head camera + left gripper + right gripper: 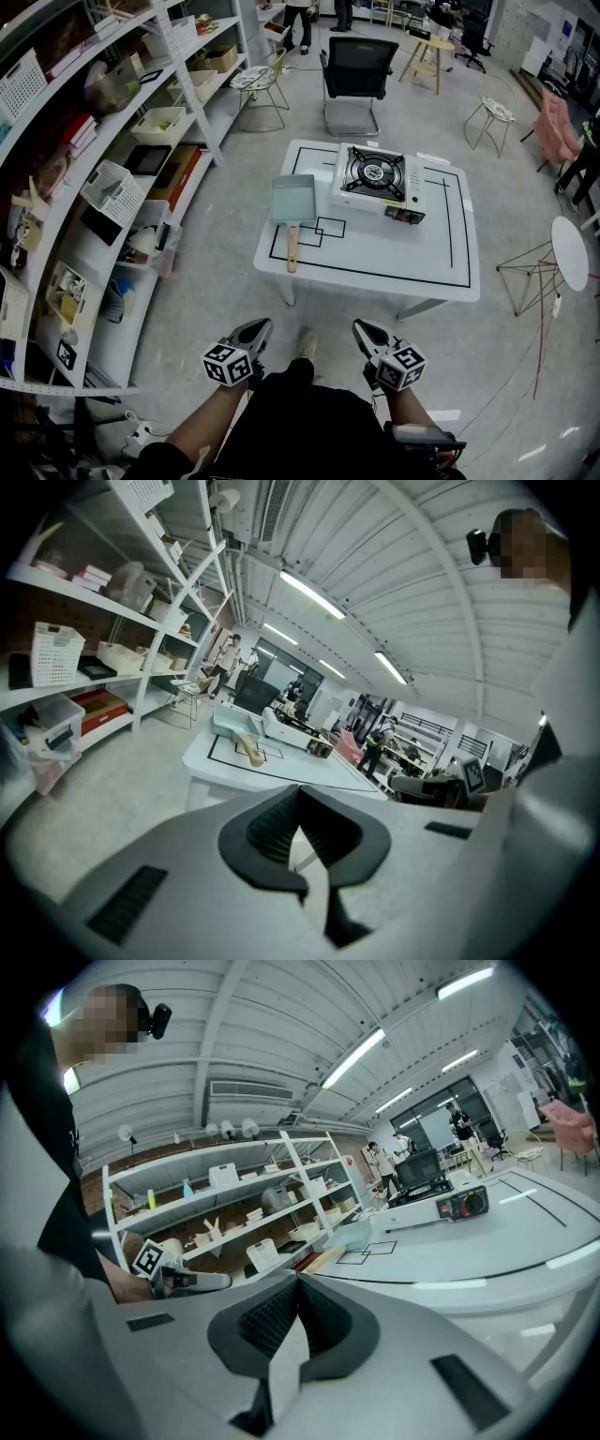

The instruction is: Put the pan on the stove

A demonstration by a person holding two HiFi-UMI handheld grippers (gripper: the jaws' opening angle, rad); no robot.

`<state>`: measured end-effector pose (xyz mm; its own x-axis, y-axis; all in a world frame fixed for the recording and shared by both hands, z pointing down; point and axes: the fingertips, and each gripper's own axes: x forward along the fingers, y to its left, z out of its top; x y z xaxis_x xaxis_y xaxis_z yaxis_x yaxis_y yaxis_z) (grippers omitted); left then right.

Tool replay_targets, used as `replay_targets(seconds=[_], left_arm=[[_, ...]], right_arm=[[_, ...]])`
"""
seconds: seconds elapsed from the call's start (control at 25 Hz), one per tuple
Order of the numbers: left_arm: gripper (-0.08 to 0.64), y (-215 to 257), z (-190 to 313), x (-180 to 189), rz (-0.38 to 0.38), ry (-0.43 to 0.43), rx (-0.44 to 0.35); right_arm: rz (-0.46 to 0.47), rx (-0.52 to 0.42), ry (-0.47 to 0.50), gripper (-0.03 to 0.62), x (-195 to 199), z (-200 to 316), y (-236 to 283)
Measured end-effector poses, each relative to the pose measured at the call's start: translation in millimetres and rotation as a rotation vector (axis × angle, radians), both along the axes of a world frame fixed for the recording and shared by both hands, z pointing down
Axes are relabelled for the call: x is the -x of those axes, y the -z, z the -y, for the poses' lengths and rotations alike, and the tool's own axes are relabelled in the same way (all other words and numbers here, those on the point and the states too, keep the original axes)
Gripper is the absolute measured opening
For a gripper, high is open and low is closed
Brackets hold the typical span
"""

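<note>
One long white shelf rack (112, 187) runs along the left of the room, loaded with baskets, boxes and books. In the middle of the floor stands one low white table (375, 251) marked with black lines, including two small overlapping squares near its left side.

Four chairs stand around it. There is one black office chair (356, 70) just beyond the far edge and two white wire chairs, one (258, 82) near the rack and one (492, 112) off to the right. The fourth is a pink chair (555, 131) at the right edge. One small round white side table (569, 251) stands to the right, well apart from the main table.

On the table sits one white gas stove (377, 180) with a single burner under a black grate. Nothing rests on the grate.

One square blue-grey pan (293, 199) lies flat on the table just left of the stove, not touching it. Its wooden handle points toward the person, reaching past the small squares to the near black line.

The person holds two grippers low in front of the body, well short of the table. The left gripper (258, 326) has its jaws closed together with nothing between them. The right gripper (364, 328) is likewise closed tight and empty.
</note>
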<state>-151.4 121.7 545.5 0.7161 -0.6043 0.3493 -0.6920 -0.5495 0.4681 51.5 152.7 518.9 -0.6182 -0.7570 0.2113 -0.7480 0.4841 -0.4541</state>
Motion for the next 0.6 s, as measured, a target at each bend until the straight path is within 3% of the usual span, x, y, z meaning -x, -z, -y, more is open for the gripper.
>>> replay_targets(seconds=[0.32,0.6], left_arm=[[0.009,9.3,-56.2,5.4,0.021,-0.026,-0.066],[0.009,9.4,-81.0,5.6,0.033,-0.024,-0.077]], right_arm=[[-0.045,-0.025,0.014,0.026,15.5,-41.1,0.1],[-0.052,-0.03,0.049,0.026,25.8,-64.4,0.4]])
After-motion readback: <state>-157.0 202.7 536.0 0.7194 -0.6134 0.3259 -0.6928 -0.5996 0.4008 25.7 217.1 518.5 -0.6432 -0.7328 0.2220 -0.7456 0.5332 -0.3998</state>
